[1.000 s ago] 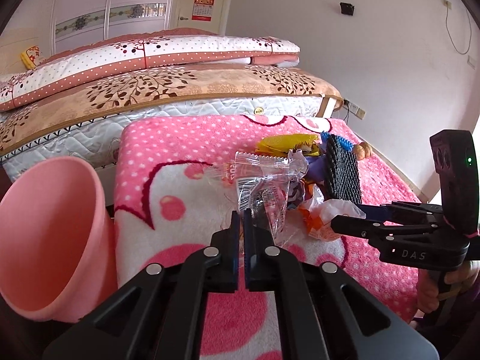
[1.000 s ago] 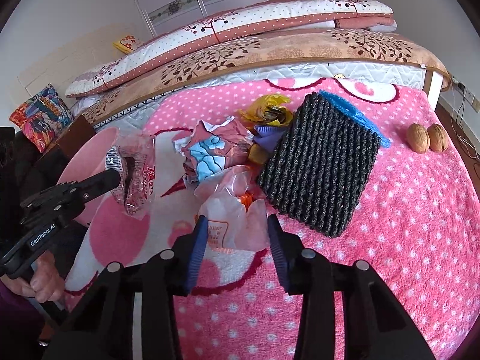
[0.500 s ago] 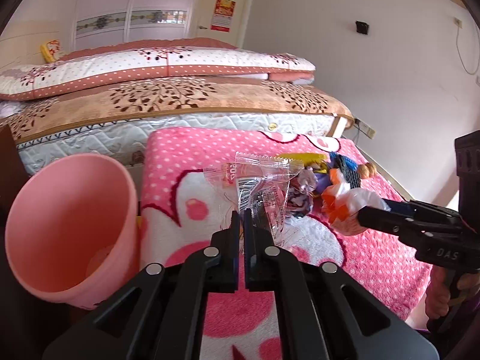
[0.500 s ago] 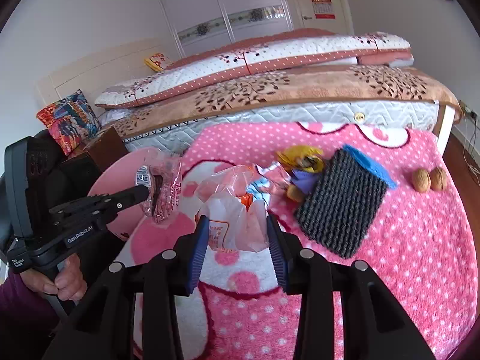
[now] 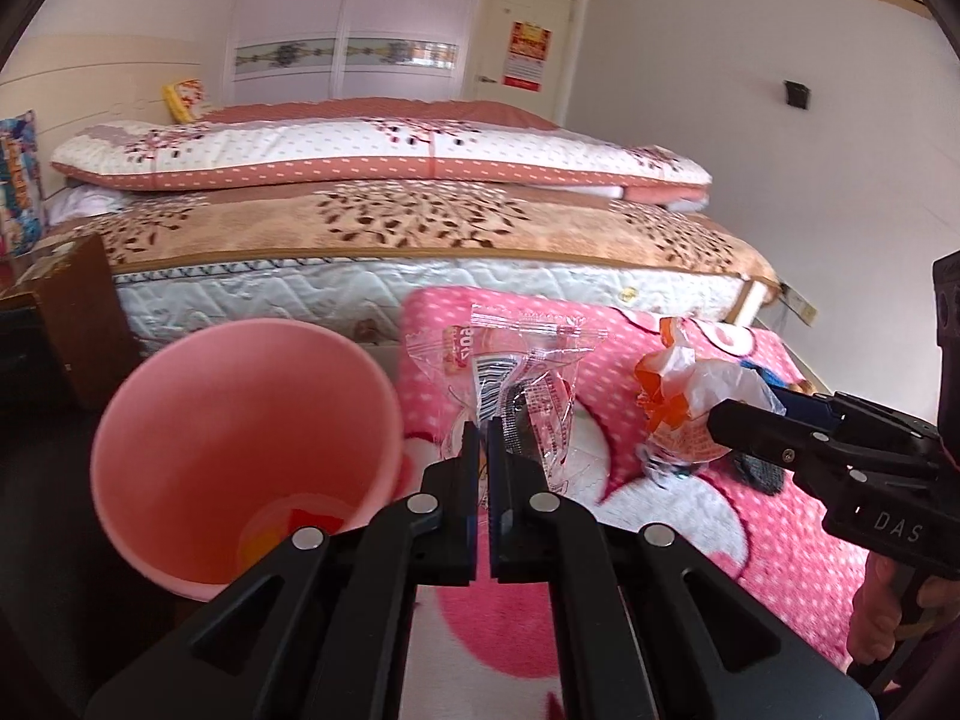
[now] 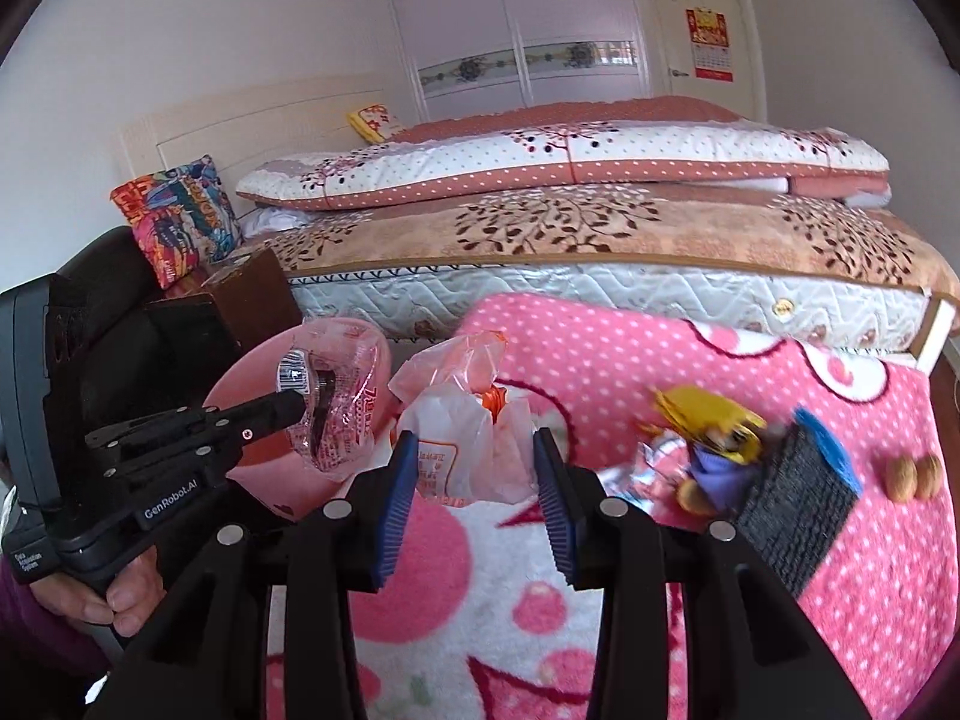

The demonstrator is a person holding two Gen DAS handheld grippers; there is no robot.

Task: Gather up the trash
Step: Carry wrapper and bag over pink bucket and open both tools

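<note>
- The left gripper (image 5: pixel 478 438) had its black jaws pressed together on the lower edge of a clear crinkled plastic wrapper with a barcode and red print (image 5: pixel 516 372); the wrapper stood up from the tips with its long axis running toward twelve o'clock, its sealed top edge uppermost.
- In the right wrist view that same wrapper (image 6: pixel 330 414) hung off the left gripper (image 6: pixel 294 405) at nine o'clock, in front of the bin's mouth.
- The right gripper (image 6: pixel 474 474) held a crumpled white-and-orange plastic bag (image 6: pixel 465 438) between its blue ribbed pads (image 6: pixel 396 504), the jaws partly spread around the bag's bulk; the bag's twisted neck pointed up toward eleven o'clock.
- In the left wrist view the right gripper (image 5: pixel 729 417) came in from three o'clock with the bag (image 5: pixel 690 396) at its tip, clear of the blanket.
- A round pink plastic bin (image 5: pixel 240 438) stood at nine o'clock of the left gripper, just beside the blanket's edge, mouth tilted toward the camera, with yellow and red scraps at the bottom.
- On the pink dotted fleece blanket (image 6: pixel 600 354) at three o'clock lay a yellow wrapper (image 6: pixel 705 414), a purple scrap (image 6: pixel 717 468), a black ribbed foam pad with a blue edge (image 6: pixel 792 498), and two walnuts (image 6: pixel 915 477) further right.
- Beyond, a bed with folded quilts (image 6: pixel 570 180).
</note>
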